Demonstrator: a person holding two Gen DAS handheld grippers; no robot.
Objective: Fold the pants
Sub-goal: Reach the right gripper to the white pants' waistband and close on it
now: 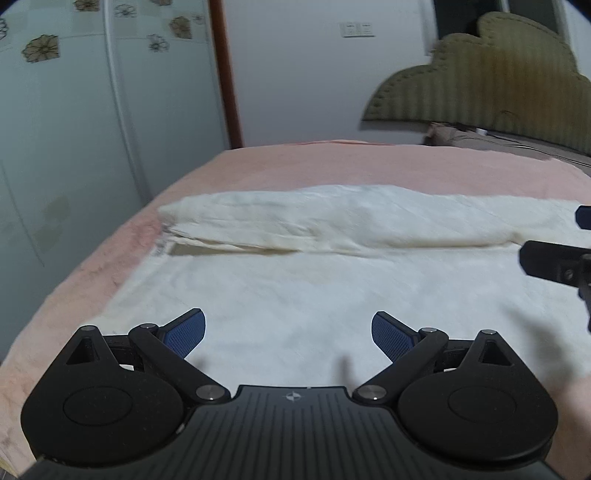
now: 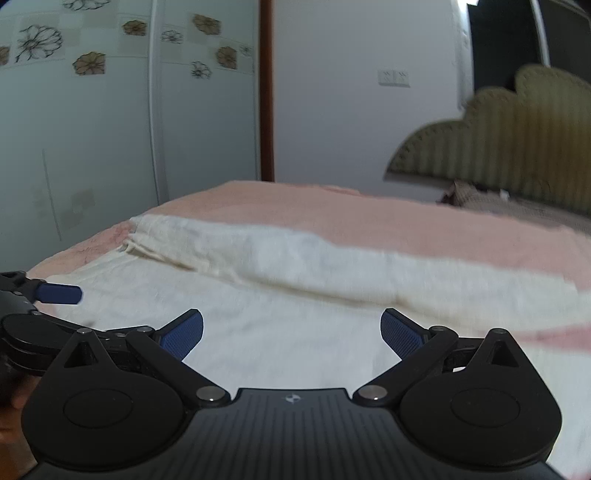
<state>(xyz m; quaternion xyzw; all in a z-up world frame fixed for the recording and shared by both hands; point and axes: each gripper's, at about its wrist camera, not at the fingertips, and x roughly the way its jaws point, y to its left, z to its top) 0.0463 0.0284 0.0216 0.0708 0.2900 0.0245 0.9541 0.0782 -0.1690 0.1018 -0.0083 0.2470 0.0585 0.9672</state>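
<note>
Two grippers, left and right, jaws spread wide, holding nothing, above one pair of pants.
Bed first: one, soft pink cover, rounded edge. Pants lie flat on it, cream, crinkly woven cloth, one leg folded into a long ridge on the far side. Each gripper has two blue ribbed pads on black arms.

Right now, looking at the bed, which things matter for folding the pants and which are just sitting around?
For the job:
- cream pants, spread on the pink blanket
- left gripper, open
- right gripper, open

Just lying about:
- olive headboard
- flowered wardrobe
- wall switch
- cable by the headboard
</note>
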